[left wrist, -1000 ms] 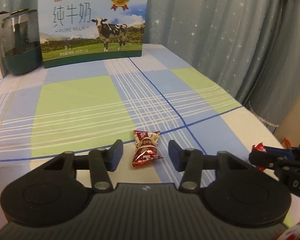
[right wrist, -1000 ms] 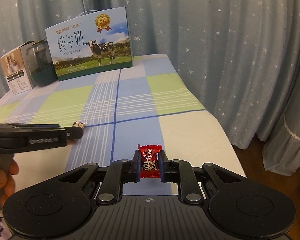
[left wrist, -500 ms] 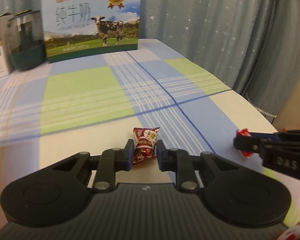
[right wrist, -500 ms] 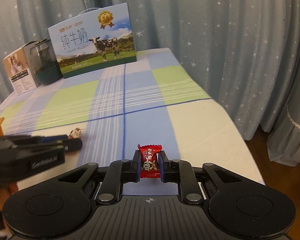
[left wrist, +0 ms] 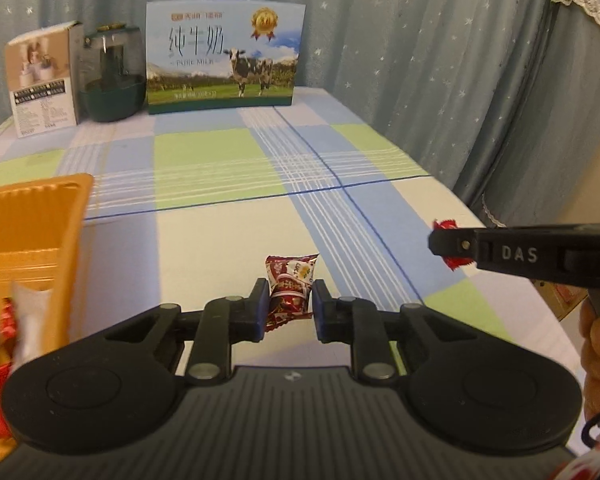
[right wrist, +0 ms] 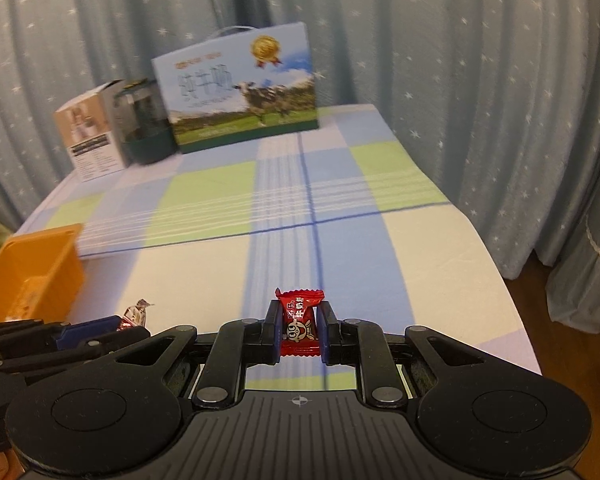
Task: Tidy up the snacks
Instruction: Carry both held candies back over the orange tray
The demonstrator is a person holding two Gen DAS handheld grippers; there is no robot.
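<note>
My left gripper (left wrist: 289,304) is shut on a dark red wrapped candy (left wrist: 290,286) and holds it above the checked tablecloth. My right gripper (right wrist: 299,332) is shut on a bright red wrapped candy (right wrist: 299,322), also in the air. In the left wrist view the right gripper (left wrist: 452,246) comes in from the right with its red candy (left wrist: 444,225). In the right wrist view the left gripper (right wrist: 100,326) shows at lower left with its candy (right wrist: 136,314). An orange bin (left wrist: 28,232) with wrapped snacks inside stands at the left; it also shows in the right wrist view (right wrist: 32,268).
A milk gift box (left wrist: 224,60), a dark green jar (left wrist: 112,76) and a small carton (left wrist: 40,80) stand at the table's far edge. Starred curtains hang behind and to the right. The table's right edge (right wrist: 496,268) drops to the floor.
My left gripper closed on the dark red candy, lifted it and swung left, bringing the orange bin into view. My right gripper kept its red candy and also moved left.
</note>
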